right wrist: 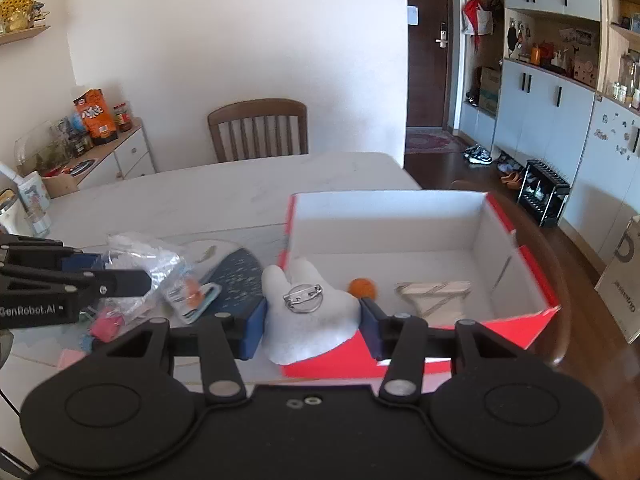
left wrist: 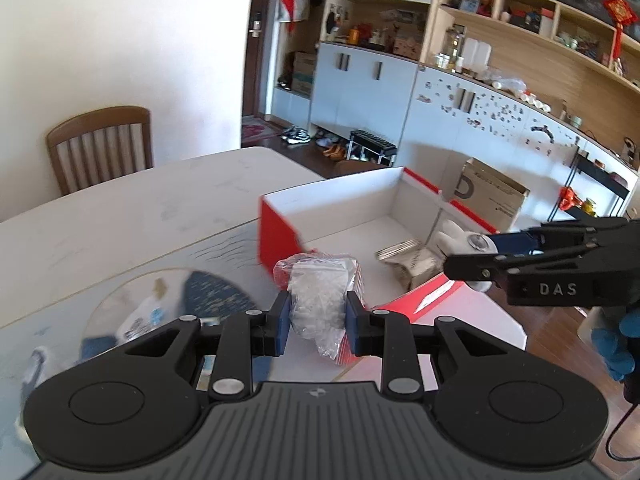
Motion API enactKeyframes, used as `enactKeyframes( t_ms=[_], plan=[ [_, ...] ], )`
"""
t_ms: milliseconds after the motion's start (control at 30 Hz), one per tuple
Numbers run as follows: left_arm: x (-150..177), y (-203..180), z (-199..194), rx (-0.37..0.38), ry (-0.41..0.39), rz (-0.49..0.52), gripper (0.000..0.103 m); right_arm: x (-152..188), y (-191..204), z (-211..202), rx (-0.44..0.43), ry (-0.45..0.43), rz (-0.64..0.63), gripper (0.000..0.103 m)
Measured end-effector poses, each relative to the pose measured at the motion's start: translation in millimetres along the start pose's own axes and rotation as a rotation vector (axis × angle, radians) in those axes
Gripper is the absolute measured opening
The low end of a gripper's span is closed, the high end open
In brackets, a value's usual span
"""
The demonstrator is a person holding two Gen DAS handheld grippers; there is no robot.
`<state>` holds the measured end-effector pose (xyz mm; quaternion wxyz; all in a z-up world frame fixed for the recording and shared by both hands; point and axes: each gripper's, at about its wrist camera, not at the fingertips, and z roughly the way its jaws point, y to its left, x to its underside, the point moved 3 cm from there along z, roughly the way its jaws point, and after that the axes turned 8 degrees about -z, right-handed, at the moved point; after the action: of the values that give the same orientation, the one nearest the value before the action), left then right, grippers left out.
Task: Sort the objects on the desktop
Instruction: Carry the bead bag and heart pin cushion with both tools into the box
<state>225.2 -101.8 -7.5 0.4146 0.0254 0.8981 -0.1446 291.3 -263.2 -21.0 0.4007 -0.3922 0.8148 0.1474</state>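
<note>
On the counter (right wrist: 208, 196) a red box (right wrist: 532, 276) with a white inside is stood open near the right-hand edge, and into it the loose things are judged to be sorted; a folded flat item (right wrist: 432, 292) and a small orange ball (right wrist: 362, 288) are already lying on its floor. The step in hand is taken to be the carrying of two things toward the box at once. The right hand-held gripper (right wrist: 314, 316) is clamped on a white rabbit-shaped plush brooch (right wrist: 308, 320), its pin side up, held at the near wall of the box. The left hand-held gripper (left wrist: 318, 316) is closed on a clear plastic bag (left wrist: 318, 300) of small white pieces, held just short of the box's near corner. Each must next be brought over the rim before the jaws are parted, one at a time, so that the two are not knocked together
</note>
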Motion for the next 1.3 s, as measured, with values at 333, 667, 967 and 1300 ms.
enactKeyframes(
  t_ms=[333, 667, 967, 1300],
  plan=[
    [-14, -51, 53, 0.016, 0.052, 0.075, 0.027, -11, -56, 12, 0.007, -0.017, -0.019, 0.049],
    [-37, -66, 111, 0.013, 0.141, 0.125, 0.027, -25, -90, 44, 0.044, 0.003, -0.069, 0.049],
    [-41, -70, 170, 0.013, 0.301, 0.132, 0.027, -40, -119, 103, -0.004, 0.12, -0.065, 0.049],
    [-28, -72, 212, -0.032, 0.418, 0.195, 0.027, -31, -135, 174, -0.002, 0.282, -0.038, 0.049]
  ],
)
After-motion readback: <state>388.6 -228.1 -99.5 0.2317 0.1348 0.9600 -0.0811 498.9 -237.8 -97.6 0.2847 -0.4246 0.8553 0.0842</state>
